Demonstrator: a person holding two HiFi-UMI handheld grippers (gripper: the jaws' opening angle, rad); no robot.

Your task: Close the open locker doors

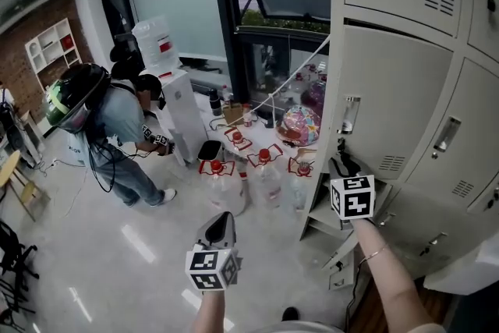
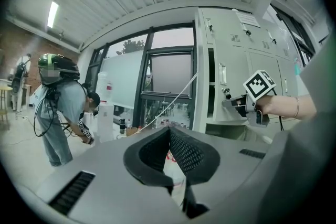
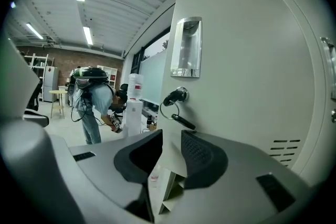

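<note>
That door (image 3: 252, 86) looks light, stiff sheet steel; push its free edge below the handle (image 3: 187, 47). The right claw (image 3: 170, 136) faces it half open, empty; left claw (image 2: 169, 131) closed, empty.

1. Left claw (image 2: 169, 129): the jaw tips meet, with nothing between them.
2. Right claw (image 2: 229, 104), held level in a hand, is at the lockers (image 2: 247, 55) on the right.
3. A person (image 2: 58, 107) bends over at left, near a water dispenser (image 2: 105, 119).

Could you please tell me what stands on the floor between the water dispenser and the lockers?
Several clear water jugs with red handles stand there, seen in the head view.
</note>
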